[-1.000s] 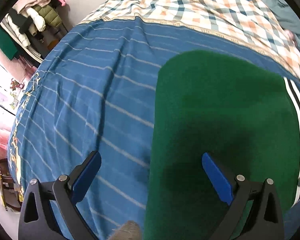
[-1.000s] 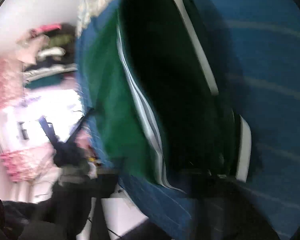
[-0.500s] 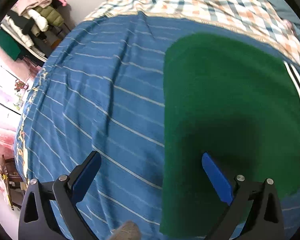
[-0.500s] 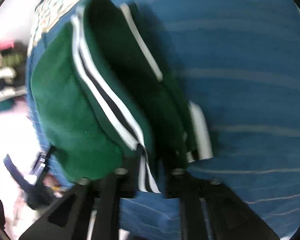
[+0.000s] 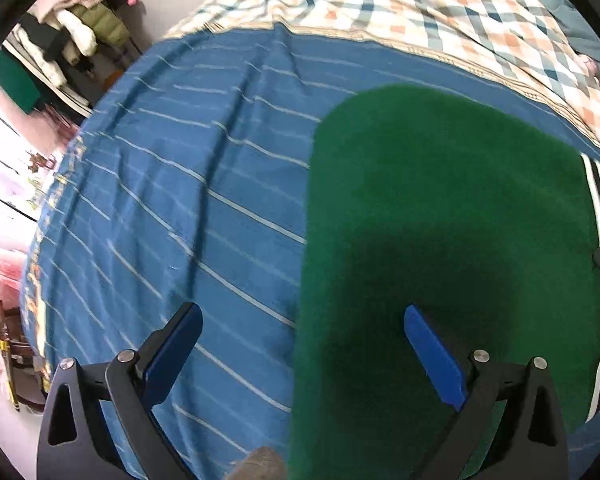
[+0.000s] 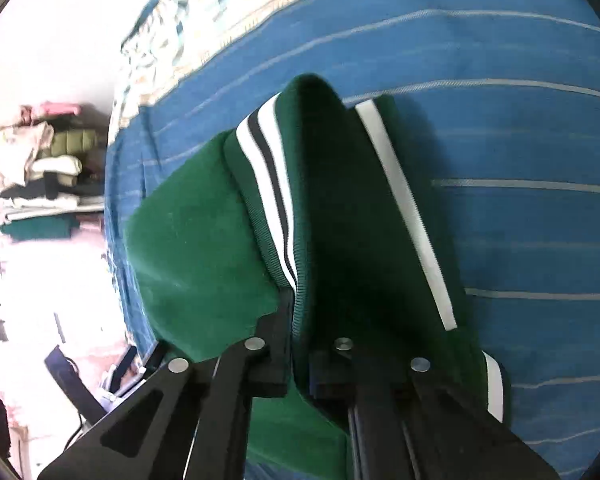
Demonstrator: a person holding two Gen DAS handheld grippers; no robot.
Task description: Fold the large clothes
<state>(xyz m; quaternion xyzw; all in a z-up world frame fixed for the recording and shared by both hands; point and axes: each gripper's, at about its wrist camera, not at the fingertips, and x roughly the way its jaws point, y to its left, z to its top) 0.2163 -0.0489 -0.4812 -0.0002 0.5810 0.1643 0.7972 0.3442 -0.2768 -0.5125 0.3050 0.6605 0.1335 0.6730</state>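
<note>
Green sweater [image 5: 440,216] with white and black striped trim lies on the bed, spread over a blue striped sheet [image 5: 188,208]. At far left a pile of clothes [image 5: 72,36] sits on a shelf. The left tongs [image 5: 300,344] hang wide apart above the sweater's left edge, holding nothing. A checked quilt [image 5: 440,16] lies across the far end. The right tongs [image 6: 300,320] are clamped on the sweater's striped ribbed hem [image 6: 272,196], lifting it off the sheet.
</note>
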